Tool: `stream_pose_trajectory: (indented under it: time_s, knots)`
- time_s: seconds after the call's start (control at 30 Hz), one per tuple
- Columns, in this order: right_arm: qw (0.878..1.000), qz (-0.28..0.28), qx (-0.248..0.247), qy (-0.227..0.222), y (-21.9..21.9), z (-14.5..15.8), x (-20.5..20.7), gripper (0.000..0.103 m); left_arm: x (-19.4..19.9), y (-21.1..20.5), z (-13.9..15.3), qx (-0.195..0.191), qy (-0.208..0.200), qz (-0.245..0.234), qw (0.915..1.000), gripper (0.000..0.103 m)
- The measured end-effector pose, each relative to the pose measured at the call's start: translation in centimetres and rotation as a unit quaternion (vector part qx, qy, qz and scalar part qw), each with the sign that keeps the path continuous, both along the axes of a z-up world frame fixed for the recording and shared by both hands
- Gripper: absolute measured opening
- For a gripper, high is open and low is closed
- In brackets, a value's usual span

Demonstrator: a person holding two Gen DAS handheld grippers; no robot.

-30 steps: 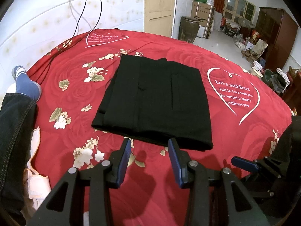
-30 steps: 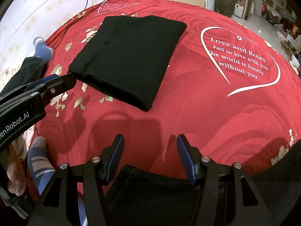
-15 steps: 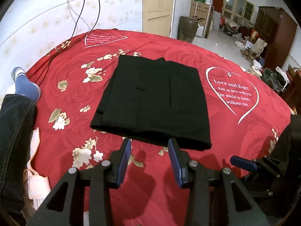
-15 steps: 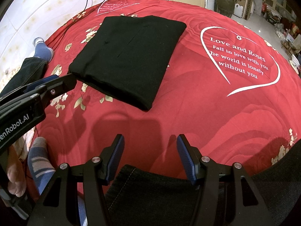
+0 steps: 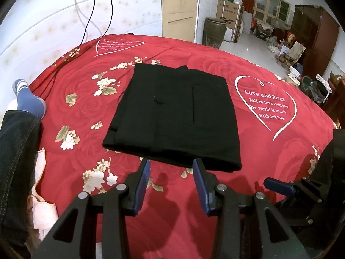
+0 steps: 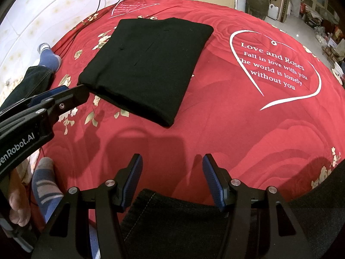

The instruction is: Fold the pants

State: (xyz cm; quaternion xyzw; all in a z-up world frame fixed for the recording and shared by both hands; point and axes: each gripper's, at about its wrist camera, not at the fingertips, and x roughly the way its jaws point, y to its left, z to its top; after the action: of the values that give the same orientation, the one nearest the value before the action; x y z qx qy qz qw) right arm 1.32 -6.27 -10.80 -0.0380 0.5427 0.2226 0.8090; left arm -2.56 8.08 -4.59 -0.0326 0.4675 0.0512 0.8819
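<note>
Red bedding [image 5: 280, 151] printed with roses, cream blossoms and white hearts covers the whole work surface, with a tiled white wall behind it and a cluttered room beyond. At the middle of this spread lie the black pants [image 5: 174, 116], folded into a compact, flat rectangle with layered edges showing along the side nearest the left gripper; in the right wrist view the same bundle [image 6: 146, 69] sits up and to the left, its rounded fold edge facing the camera.

Just short of the near fold edge hovers the left gripper [image 5: 171, 179], aimed forward and slightly downward, its blue-padded fingers [image 5: 143, 181] spread apart with nothing between them; their tips look level with the hem, but I cannot tell whether they touch it. From the right wrist view, that tool [image 6: 54, 101] reaches in from the left, its tip beside the bundle's near left corner.

Farther back sits the right gripper [image 6: 172, 172], held low over the person's dark-jeaned knee [image 6: 183, 220], its fingers [image 6: 213, 183] likewise parted and empty, well apart from the pants.

At the left edge, a leg in dark jeans ends in a blue striped sock [image 5: 28, 99] resting on the bedding. Two black cables [image 5: 97, 17] hang down the wall.
</note>
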Motion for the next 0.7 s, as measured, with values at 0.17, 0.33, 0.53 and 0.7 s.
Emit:
stream_pose_trajectory:
  time_s: [0.17, 0.33, 0.53, 0.7]
  knots:
    - [1.000, -0.001, 0.001, 0.002, 0.03, -0.03, -0.05, 0.058, -0.07, 0.02, 0.03, -0.001, 0.000, -0.001, 1.0000, 0.044]
    - [1.000, -0.001, 0.001, 0.001, 0.03, -0.03, -0.03, 0.058, -0.08, 0.02, 0.00, 0.000, 0.001, 0.002, 1.0000, 0.044]
    - [1.000, -0.001, -0.001, 0.001, 0.11, -0.09, -0.08, 0.058, -0.10, 0.06, -0.06, -0.002, 0.001, 0.001, 1.0000, 0.044]
    - [1.000, 0.001, -0.005, -0.001, 0.11, -0.06, -0.07, 0.058, -0.16, -0.03, -0.07, 0.001, 0.002, 0.002, 1.0000, 0.044]
